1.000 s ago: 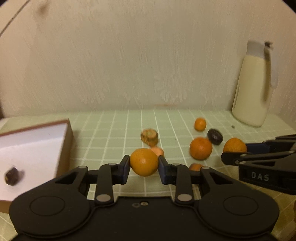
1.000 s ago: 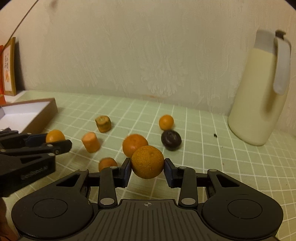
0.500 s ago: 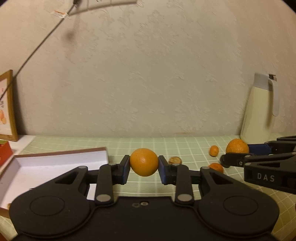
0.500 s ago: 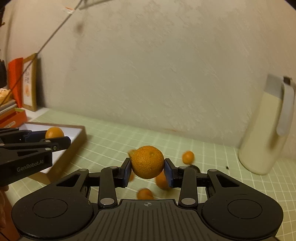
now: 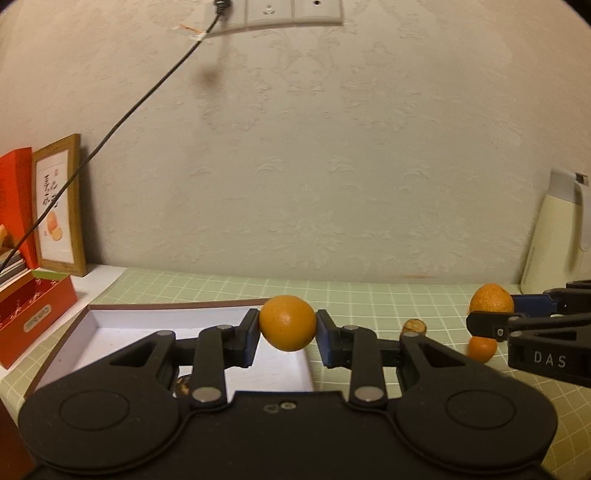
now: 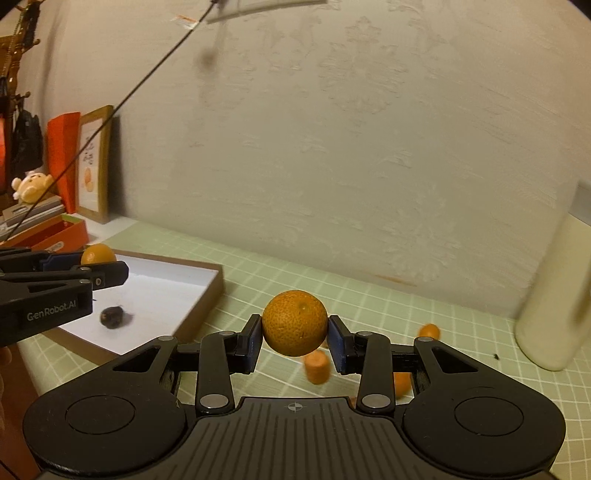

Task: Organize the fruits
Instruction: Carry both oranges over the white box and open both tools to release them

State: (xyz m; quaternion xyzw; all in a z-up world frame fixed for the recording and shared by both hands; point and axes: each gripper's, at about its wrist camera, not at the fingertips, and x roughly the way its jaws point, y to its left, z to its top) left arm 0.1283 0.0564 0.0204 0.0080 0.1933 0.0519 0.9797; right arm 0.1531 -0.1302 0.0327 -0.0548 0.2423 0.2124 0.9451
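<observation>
White box [image 6: 173, 295] open-topped, clear from above; only dark fruit [image 6: 112, 316] inside. Red boxes [image 5: 33, 314] and framed picture [image 5: 61, 206] crowd worktop's [image 5: 369, 295] left end. Loose fruit pieces [image 6: 317, 367] scattered mid-worktop. Jug [image 6: 550, 295] blocks right. Cable [image 5: 122, 122] slants overhead on left.

Cream jug [image 6: 554, 295] cut off by right edge of right wrist view and smeared by motion blur; top out of frame. Dark fruit [image 6: 112, 316] in white box [image 6: 173, 284] blurred, kind not discernible. Loose orange pieces [image 6: 317, 366] on the mat partly hidden behind gripper fingers; count uncertain. In left wrist view, near part of box floor concealed by gripper body; brownish item [image 5: 183, 386] glimpsed through linkage, identity unclear. Small brown object [image 5: 414, 326] behind right finger too small to identify. Wall socket plate [image 5: 280, 14] clipped at top edge.
</observation>
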